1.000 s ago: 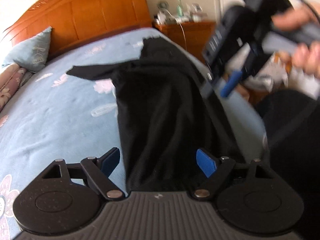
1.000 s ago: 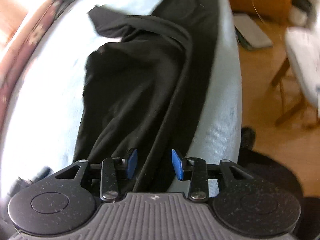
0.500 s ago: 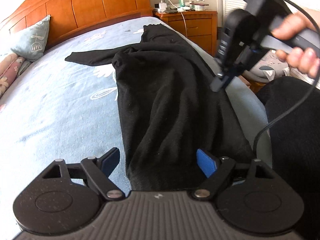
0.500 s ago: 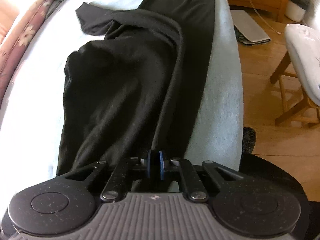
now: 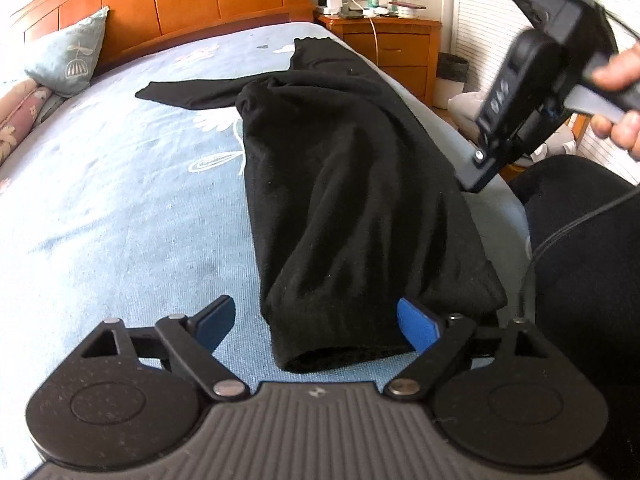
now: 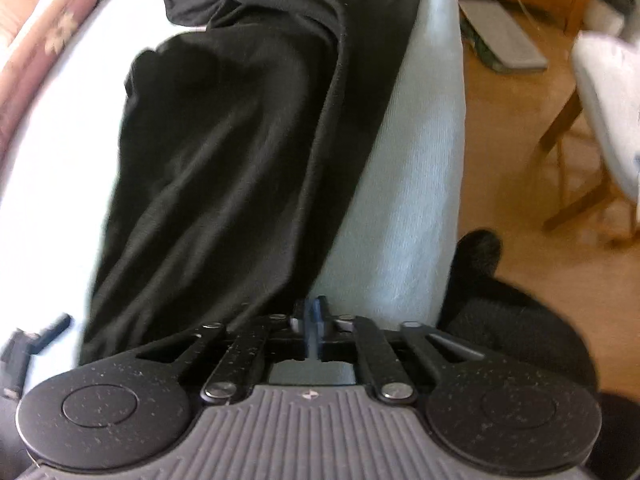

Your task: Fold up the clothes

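A black long-sleeved garment (image 5: 340,180) lies lengthwise on the blue bed (image 5: 120,200), with one sleeve spread out to the left. My left gripper (image 5: 316,322) hovers over the near hem, its jaws wide and still opening. The hem sits between the pads, untouched. The right gripper (image 5: 474,180), held by a hand (image 5: 616,76), points down at the garment's right edge. In the right wrist view the right gripper's (image 6: 314,312) pads are almost together at the edge of the garment (image 6: 224,152) and start to part. A thin bit of cloth seems caught.
A wooden headboard (image 5: 180,0) and a blue pillow (image 5: 68,60) are at the far end. A cluttered nightstand (image 5: 392,44) stands far right. The person's dark-clothed leg (image 5: 580,260) is against the bed's right edge (image 6: 400,200). A wooden chair (image 6: 580,140) stands on the floor.
The right gripper went from open to closed and came down to the garment's right edge. The left gripper stayed over the near hem.
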